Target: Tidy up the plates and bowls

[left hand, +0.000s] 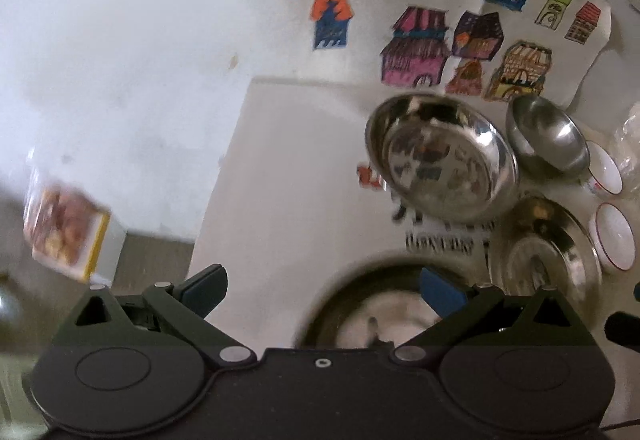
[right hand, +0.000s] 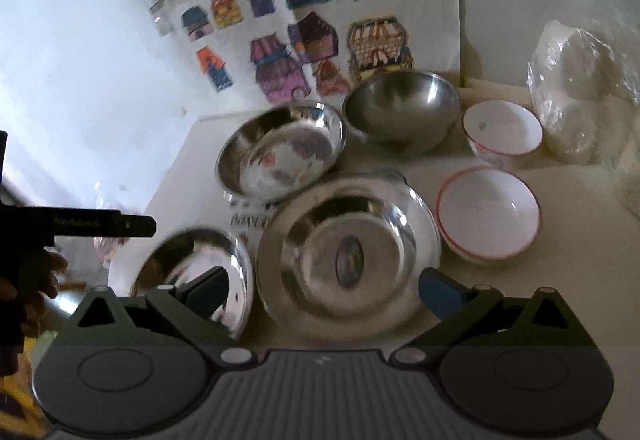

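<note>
**Both claws spread, nothing gripped**

My right claw (right hand: 324,290) is released, fingers wide above a shiny steel plate (right hand: 348,252); something oval and blurred sits at its centre, and I can't make it out. At nine o'clock a second steel plate (right hand: 192,272) is partly hidden behind my left finger. At twelve stand a mirrored steel bowl (right hand: 282,152) and a matte steel bowl (right hand: 402,106), both empty. At two, two red-rimmed white bowls (right hand: 489,216), empty, and a cloudy plastic bag (right hand: 580,92).

My left claw (left hand: 322,290) hangs wide too, over a blurred dish (left hand: 376,314) cut off by my body.
</note>
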Demonstrator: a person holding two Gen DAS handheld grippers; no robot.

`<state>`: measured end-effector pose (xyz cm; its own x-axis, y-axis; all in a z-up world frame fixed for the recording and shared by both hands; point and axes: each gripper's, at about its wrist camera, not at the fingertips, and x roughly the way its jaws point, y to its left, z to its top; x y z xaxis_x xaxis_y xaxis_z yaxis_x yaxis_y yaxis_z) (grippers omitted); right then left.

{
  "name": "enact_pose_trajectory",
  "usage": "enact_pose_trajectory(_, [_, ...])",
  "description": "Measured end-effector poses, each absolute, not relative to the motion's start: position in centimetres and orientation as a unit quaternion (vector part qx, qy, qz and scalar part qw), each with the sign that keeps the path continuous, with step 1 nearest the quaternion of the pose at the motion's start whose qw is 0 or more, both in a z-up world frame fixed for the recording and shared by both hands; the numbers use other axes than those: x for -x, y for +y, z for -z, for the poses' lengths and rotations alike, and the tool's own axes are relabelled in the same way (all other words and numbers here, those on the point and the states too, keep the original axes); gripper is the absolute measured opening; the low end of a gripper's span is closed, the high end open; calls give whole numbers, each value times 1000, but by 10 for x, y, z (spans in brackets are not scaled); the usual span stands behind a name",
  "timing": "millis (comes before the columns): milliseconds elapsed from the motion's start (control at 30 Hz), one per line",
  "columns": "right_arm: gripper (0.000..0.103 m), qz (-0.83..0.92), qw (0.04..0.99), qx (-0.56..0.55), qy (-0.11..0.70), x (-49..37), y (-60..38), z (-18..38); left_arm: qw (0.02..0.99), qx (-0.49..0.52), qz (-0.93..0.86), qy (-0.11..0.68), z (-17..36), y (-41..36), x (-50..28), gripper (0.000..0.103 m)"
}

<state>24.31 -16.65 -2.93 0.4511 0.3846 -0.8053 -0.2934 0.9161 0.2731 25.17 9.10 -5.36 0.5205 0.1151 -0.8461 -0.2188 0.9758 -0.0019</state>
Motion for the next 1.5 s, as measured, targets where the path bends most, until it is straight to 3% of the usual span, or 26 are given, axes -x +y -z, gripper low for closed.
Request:
enact_pose_trajectory(333, [103,-154,869,-66,466,-300,-139,46,872,18,-29,488,70,103,-343,102])
enact_pose_trajectory(700, [102,-140,864,-85,476,-335,-119,67,855,35,4,517,100,115,-386,101])
enact_pose_trajectory(833, [93,-142,857,-87,488,-348,-111,76,849,46,-4,526,108,118,-394,99])
enact_pose_trajectory(1133, [83,-136,846,-83,508,-365,-100,90,837,71,-1,543,115,113,-404,80])
enact_pose_trajectory(1367, [62,-122,840,-77,523,-375,-94,101,838,74,-6,541,113,106,-406,67])
enact_pose_trajectory(1500, [56,-116,836,-82,530,-377,-94,104,838,77,-4,540,110,106,-407,62])
